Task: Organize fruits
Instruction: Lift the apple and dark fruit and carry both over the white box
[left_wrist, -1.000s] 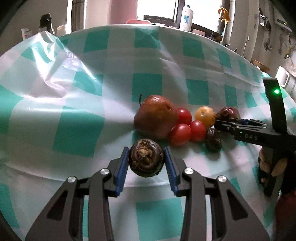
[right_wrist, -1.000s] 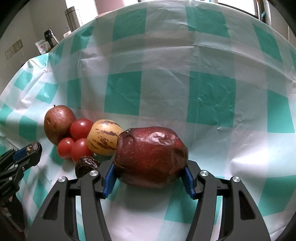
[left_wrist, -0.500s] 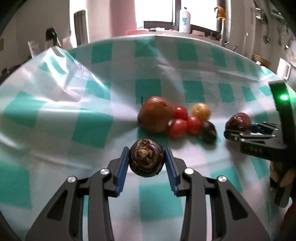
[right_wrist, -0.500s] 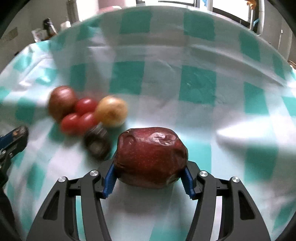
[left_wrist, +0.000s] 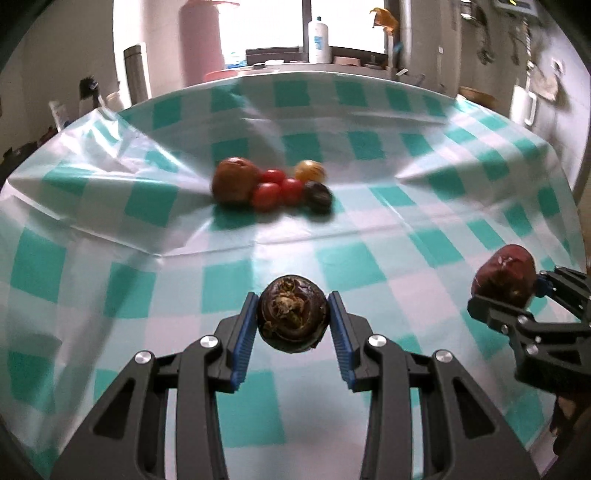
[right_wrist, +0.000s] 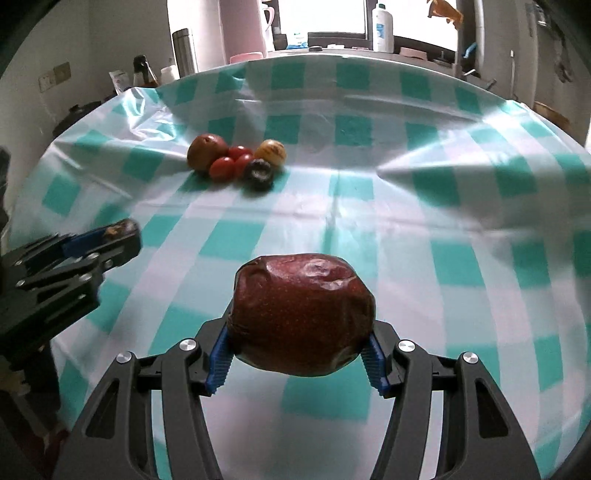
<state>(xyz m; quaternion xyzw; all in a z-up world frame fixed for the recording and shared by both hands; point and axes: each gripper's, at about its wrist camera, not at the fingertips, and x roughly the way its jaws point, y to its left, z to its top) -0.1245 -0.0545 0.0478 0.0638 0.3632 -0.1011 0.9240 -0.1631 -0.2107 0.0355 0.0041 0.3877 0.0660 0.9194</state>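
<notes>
While the left tongs (left_wrist: 292, 320) clamp a dark shrivelled fruit (left_wrist: 291, 318), the right tongs (right_wrist: 298, 339) grip a wrinkled red apple (right_wrist: 301, 318) — both lifted off the surface (right_wrist: 424, 229). Other fruits (right_wrist: 236, 160) cluster toward its far edge.

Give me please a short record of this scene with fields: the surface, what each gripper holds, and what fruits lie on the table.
surface: table with a teal and white checked cloth
left gripper: shut on a small dark wrinkled fruit
right gripper: shut on a wrinkled red apple
fruit pile on cloth: brown pear, three red tomatoes, yellow striped fruit, dark round fruit, all clustered together
held fruits: both lifted clear of the cloth, apart from the pile
</notes>
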